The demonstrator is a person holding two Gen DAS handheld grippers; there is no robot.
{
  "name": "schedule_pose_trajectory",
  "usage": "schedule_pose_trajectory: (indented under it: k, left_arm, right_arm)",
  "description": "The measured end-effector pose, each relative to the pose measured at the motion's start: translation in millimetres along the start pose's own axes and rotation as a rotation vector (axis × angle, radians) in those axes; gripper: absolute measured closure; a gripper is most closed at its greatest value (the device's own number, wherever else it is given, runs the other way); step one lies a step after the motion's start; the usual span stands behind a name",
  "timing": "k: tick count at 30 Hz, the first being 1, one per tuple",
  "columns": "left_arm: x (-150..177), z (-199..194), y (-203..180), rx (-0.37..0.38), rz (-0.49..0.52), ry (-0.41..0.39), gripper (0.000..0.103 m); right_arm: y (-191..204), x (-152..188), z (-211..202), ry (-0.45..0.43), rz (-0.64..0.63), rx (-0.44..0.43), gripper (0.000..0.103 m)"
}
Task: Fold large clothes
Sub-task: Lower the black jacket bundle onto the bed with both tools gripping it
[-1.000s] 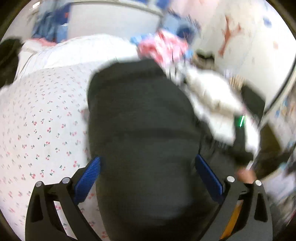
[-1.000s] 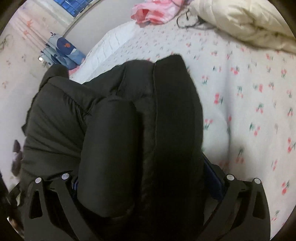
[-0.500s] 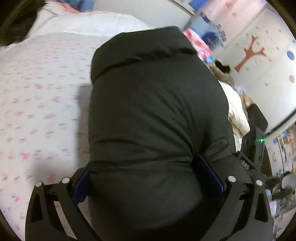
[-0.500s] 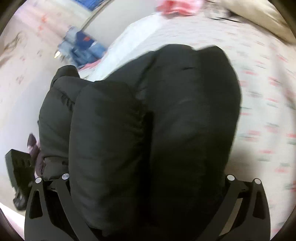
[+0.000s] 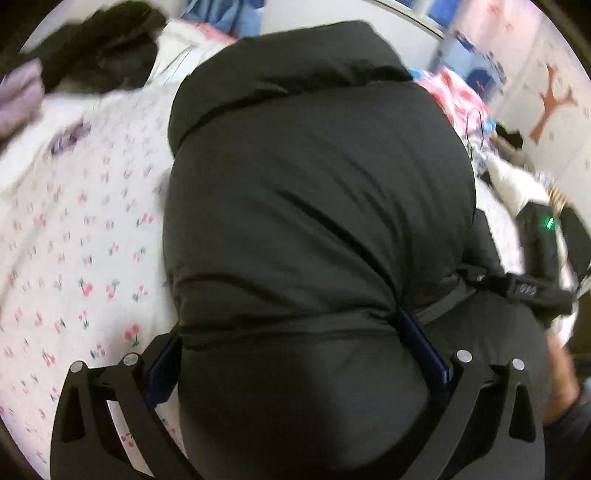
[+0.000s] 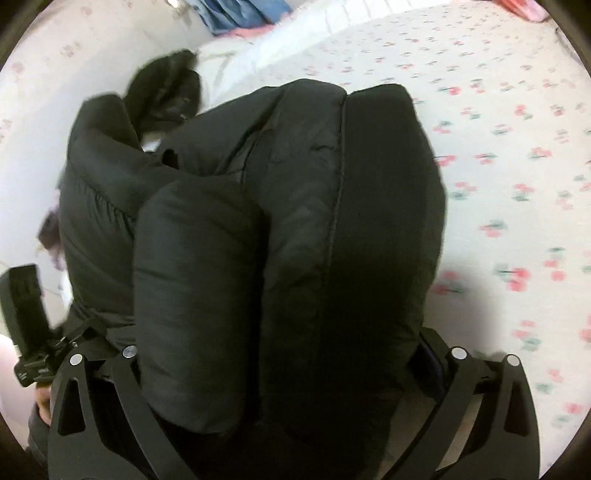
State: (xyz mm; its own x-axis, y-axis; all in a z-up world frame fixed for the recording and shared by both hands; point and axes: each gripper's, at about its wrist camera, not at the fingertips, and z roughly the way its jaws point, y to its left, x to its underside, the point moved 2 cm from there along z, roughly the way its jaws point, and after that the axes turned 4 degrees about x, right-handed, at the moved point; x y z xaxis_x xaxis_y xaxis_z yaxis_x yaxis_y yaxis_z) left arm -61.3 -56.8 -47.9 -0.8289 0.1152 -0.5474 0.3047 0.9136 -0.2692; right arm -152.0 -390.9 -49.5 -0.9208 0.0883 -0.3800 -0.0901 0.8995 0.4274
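Note:
A bulky black puffer jacket (image 5: 317, 206) fills the middle of both views, folded into a thick bundle above a white bedsheet with a cherry print (image 5: 74, 251). My left gripper (image 5: 291, 354) is shut on the jacket, its blue pads (image 5: 424, 343) pressed into the padding on both sides. My right gripper (image 6: 280, 354) is shut on the same jacket (image 6: 295, 229), its fingertips mostly buried in the folds. The right gripper's body shows at the right of the left wrist view (image 5: 532, 291).
A dark furry garment (image 5: 107, 51) and a purple item (image 5: 18, 99) lie at the bed's far left. A pink garment (image 5: 454, 96), a cream duvet (image 5: 517, 181) and a wall lie to the right. Blue fabric (image 6: 240, 14) lies beyond the mattress.
Both grippers have swung with the jacket toward the dark furry garment's end of the bed. Both grips on the bundle hold unchanged since half a second ago.

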Motion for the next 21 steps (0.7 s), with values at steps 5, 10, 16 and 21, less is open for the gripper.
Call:
schedule_pose_trajectory:
  k: [5, 10, 16, 21]
  left_arm:
    - [0.9, -23.9, -18.3, -0.075, 0.061, -0.057, 0.005]
    - [-6.5, -23.6, -6.9, -0.035, 0.035, -0.053, 0.005]
    - [-11.7, -22.1, -14.5, -0.001, 0.059, -0.053, 0.005]
    - [-10.0, -26.3, -19.6, -0.054, 0.098, -0.066, 0.005]
  right_arm:
    - [27.4, -0.5, -67.3, -0.144, -0.062, 0.112, 0.007]
    - [65.7, -45.7, -67.7, -0.274, -0.175, 0.213, 0.007]
    - [-14.7, -43.8, 18.2, -0.107, 0.005, 0.165, 0.007]
    - [-5.1, -30.7, -45.8, -0.149, -0.029, 0.168, 0.007]
